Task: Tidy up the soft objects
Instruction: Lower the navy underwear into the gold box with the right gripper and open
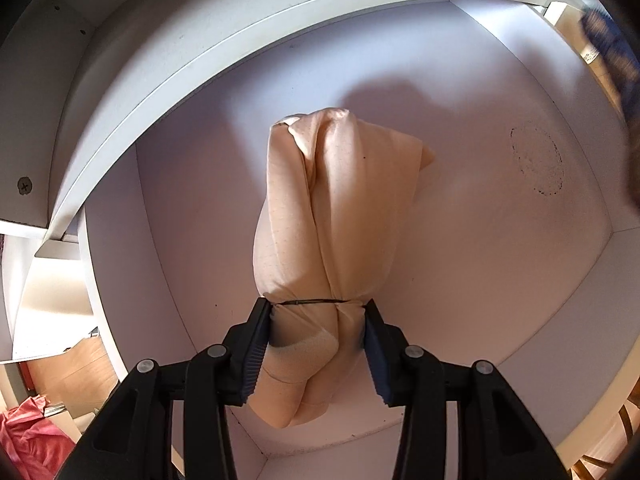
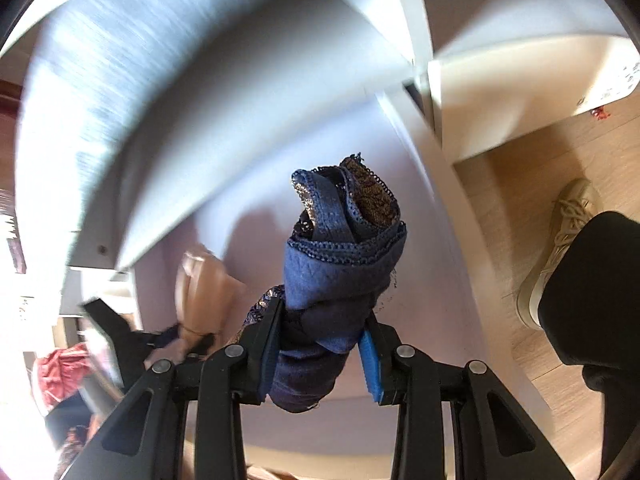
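My left gripper (image 1: pixel 318 332) is shut on a rolled peach cloth bundle (image 1: pixel 332 216) and holds it inside a white cabinet compartment (image 1: pixel 500 272). My right gripper (image 2: pixel 322 344) is shut on a rolled blue lace-trimmed cloth bundle (image 2: pixel 340 256), held in front of the same white compartment (image 2: pixel 424 280). In the right wrist view the peach bundle (image 2: pixel 204 284) and the left gripper (image 2: pixel 184 336) show blurred at the lower left. The blue bundle (image 1: pixel 612 48) shows blurred at the far right edge of the left wrist view.
A white shelf board (image 1: pixel 168 64) arches over the compartment. A faint ring stain (image 1: pixel 538 164) marks its inner wall. Red cloth (image 1: pixel 28 440) lies on the wooden floor at lower left. A person's beige shoe (image 2: pixel 560 240) and dark trouser leg (image 2: pixel 592 300) stand at right.
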A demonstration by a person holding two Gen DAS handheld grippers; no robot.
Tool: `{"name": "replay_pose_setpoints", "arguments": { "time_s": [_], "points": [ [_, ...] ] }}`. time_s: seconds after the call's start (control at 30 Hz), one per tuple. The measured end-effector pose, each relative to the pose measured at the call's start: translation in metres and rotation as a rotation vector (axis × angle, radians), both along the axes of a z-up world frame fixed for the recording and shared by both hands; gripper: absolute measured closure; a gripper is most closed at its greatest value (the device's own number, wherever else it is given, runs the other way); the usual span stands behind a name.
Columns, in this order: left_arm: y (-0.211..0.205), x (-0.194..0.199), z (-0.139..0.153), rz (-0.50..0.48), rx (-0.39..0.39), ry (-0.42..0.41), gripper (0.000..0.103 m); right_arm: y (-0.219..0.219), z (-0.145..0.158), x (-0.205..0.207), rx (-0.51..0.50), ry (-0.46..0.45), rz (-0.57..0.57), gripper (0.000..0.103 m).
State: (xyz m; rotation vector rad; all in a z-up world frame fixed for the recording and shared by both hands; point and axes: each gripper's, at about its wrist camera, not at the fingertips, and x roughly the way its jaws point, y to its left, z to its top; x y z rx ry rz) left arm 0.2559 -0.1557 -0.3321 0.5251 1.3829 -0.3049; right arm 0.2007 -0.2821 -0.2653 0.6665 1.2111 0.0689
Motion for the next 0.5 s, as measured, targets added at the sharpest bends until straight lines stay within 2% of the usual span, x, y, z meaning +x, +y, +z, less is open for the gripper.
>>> {"name": "replay_pose_setpoints", "arguments": {
  "time_s": [0.07, 0.17, 0.2, 0.5],
  "points": [
    [-0.004, -0.020, -0.011, 0.004, -0.003, 0.000, 0.058, -0.008, 0.023, -0.007, 0.005, -0.040, 0.001, 0.067],
    [-0.004, -0.021, -0.015, 0.015, -0.013, 0.002, 0.058, -0.011, 0.062, -0.011, -0.019, -0.097, 0.011, 0.067],
    [0.003, -0.043, -0.024, 0.018, -0.016, 0.002, 0.058, -0.012, 0.075, -0.012, -0.018, -0.121, 0.014, 0.067],
    [0.006, -0.052, -0.016, 0.019, -0.024, -0.001, 0.058, 0.003, 0.209, 0.006, -0.105, -0.338, 0.110, 0.067]
  ]
}}
